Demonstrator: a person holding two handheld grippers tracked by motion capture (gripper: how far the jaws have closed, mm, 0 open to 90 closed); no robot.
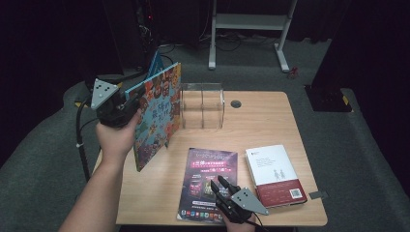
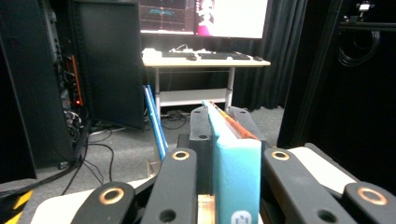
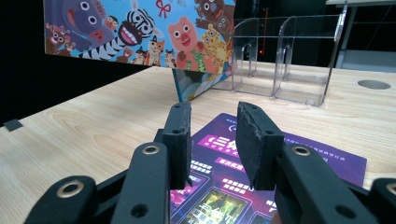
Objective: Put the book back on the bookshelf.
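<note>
Fingers of the left gripper [image 2: 229, 135] are seen clamped on the spine edge of the picture book [image 1: 157, 113], the teal spine [image 2: 236, 163] being pinched between the two black jaws in the left gripper view. Fingers of the right gripper [image 3: 212, 140] are held a narrow gap apart with nothing between them, poised just above the purple leaflet [image 1: 208, 181] at the near edge of the table [image 1: 270, 121]. The picture book is held up on edge over the table's left side, tilted, its long axis running from the near-left low corner up toward the far right; its cartoon-animal cover [image 3: 149, 32] is turned toward the table's middle and the right gripper. One low corner appears to rest on or just above the tabletop; which cannot be told. The clear acrylic rack [image 1: 203, 104] stands at the far side, just beside the book's far edge; two compartments are noted, divided by a clear wall, both bare. A white and red book [image 1: 275, 174] is lying flat to the right of the leaflet.
</note>
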